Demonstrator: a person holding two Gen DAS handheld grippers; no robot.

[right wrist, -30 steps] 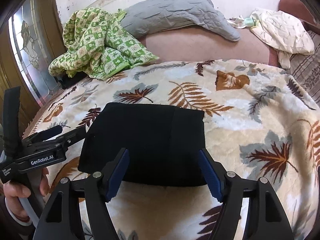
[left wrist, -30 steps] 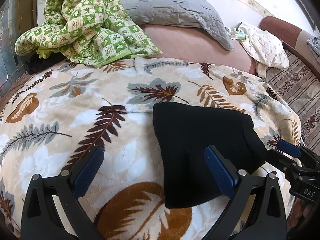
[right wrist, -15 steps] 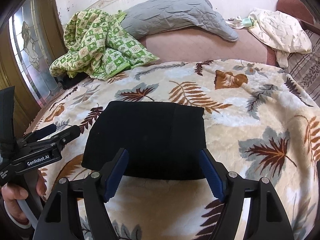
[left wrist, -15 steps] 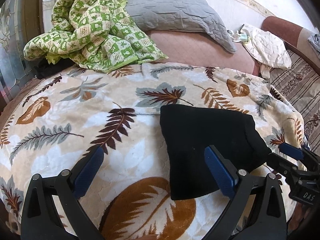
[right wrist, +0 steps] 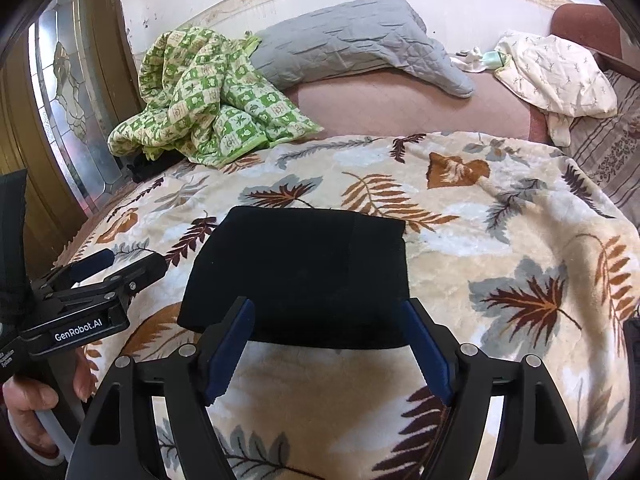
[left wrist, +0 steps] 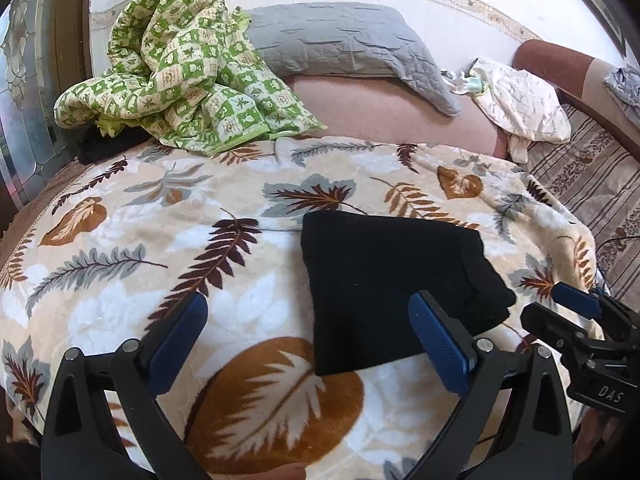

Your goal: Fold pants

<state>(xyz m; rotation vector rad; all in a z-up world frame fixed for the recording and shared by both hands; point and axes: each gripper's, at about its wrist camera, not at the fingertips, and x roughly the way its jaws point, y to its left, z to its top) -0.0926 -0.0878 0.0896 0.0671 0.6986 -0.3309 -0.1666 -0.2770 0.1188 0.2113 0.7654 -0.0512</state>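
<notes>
Pants (right wrist: 304,272): black, lying as a compact folded rectangle on the leaf-print blanket (right wrist: 500,240), nearer its front edge, roughly at mid-width. No loose leg or waistband is seen trailing out; the near edge reads as a thick, rounded fold.

Blanket is spread over a bed or couch; a pink surface (right wrist: 400,100) is exposed behind it. Well apart at the back: a green checked quilt (right wrist: 208,92) in a heap, a grey pillow (right wrist: 352,44) beside it, a pale cloth (right wrist: 556,76) to the far right. None touches the pants.

Left gripper (left wrist: 308,336): fingers spread wide, nothing between the pads. It is held above the blanket, its right finger over the near left part of the pants without pressing them. A hand (right wrist: 28,400) is seen on its handle in the right wrist view.

Right gripper (right wrist: 328,344): jaws opening, nothing clamped; the pants' near edge sits beyond the fingertips, not between the pads.

Judgement: folding appears done, or very nearly; the step in hand looks like release and withdrawal. To do it well, the fingers should be kept clear of the cloth while being drawn off, so no layer is snagged or lifted. If the top layer's right edge is found uneven, it should be patted flat, not regripped.
</notes>
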